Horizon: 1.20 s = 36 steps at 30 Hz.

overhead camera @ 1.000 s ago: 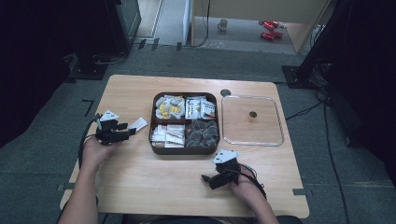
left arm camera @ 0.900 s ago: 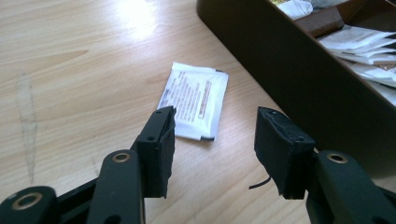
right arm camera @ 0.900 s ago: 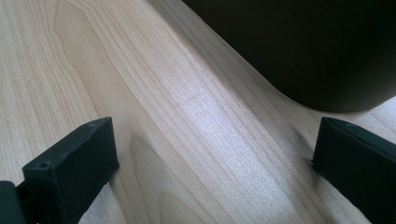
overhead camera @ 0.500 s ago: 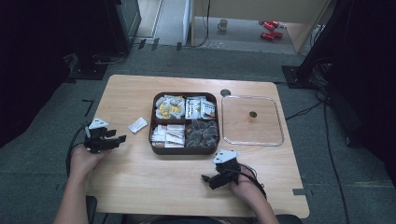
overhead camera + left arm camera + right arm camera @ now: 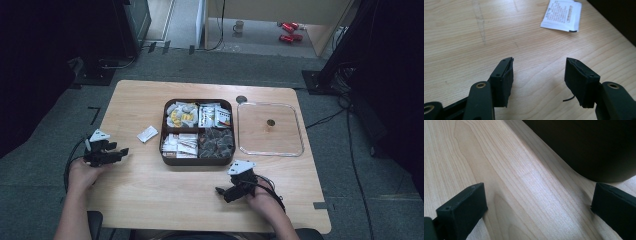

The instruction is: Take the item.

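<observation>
The white sachet (image 5: 148,134) lies flat on the wooden bench (image 5: 150,200), just off the 9 o'clock side of the dark four-compartment tray (image 5: 198,161) and apart from it. In the left gripper view the same sachet (image 5: 562,15) sits at about 1 o'clock ahead of the fingers (image 5: 504,80), well clear of them, with small print on its upper face that is too fine to read.

The left gripper (image 5: 117,151) is at the bench's 9 o'clock edge, held in the person's left hand (image 5: 82,172), its tips pointing toward 3 o'clock. Its fingers stand wide apart with nothing between them but bare wood. The right gripper (image 5: 222,192) is near the 6 o'clock edge of the bench, below the tray, held in the right hand (image 5: 262,200). In the right gripper view its fingers (image 5: 464,211) are also spread wide over bare wood, and the dark rounded wall of the tray (image 5: 584,150) rises close ahead at 1 o'clock.

The tray holds yellow-and-white packets at its 11 o'clock compartment, white packets with coloured print at 1 o'clock, pale sachets at 7 o'clock and dark wrapped pieces at 5 o'clock. A clear square lid (image 5: 270,129) lies flat on the bench just beside the tray's 3 o'clock side.
</observation>
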{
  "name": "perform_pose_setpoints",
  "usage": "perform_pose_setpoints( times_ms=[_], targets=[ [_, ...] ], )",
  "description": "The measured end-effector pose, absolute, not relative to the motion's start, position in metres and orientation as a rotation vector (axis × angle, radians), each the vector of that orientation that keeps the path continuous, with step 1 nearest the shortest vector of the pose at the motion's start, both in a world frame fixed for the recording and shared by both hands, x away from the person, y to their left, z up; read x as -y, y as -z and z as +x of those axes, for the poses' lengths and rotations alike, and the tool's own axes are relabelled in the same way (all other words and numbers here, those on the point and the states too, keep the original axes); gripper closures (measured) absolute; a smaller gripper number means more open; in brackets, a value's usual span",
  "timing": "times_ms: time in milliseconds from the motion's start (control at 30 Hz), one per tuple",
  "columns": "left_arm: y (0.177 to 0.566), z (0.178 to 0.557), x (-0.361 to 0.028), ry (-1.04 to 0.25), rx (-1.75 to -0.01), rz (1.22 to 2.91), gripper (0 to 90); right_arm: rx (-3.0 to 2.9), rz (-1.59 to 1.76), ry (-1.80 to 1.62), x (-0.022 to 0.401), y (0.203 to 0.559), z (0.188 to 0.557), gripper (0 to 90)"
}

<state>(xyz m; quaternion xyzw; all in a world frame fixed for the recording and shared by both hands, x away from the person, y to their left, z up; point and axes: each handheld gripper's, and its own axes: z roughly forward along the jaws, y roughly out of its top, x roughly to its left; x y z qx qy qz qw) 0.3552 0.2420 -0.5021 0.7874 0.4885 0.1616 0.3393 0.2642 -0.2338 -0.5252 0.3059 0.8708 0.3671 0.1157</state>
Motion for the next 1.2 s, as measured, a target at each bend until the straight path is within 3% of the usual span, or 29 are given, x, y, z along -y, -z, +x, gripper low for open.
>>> perform_pose_setpoints(
  times_ms=[233,467,700,900,1200],
  targets=[
    [0.507,0.357,-0.245,-0.430,-1.267,2.047,38.5,-2.551,0.896,-1.075,0.234,0.525,0.264,0.0],
    [0.516,0.357,-0.242,-0.526,-1.200,2.038,26.7,-2.551,0.895,-1.075,0.234,0.525,0.264,0.0],
    [0.517,0.357,-0.239,-0.529,-1.205,2.044,21.0,-2.550,0.895,-1.075,0.234,0.525,0.264,0.0],
    [0.517,0.358,-0.235,-0.548,-1.270,2.032,13.6,-2.550,0.897,-1.074,0.234,0.525,0.264,0.0],
    [0.517,0.359,-0.231,-0.574,-1.342,2.002,10.5,-2.544,0.912,-1.072,0.234,0.525,0.263,0.0]
  ],
)
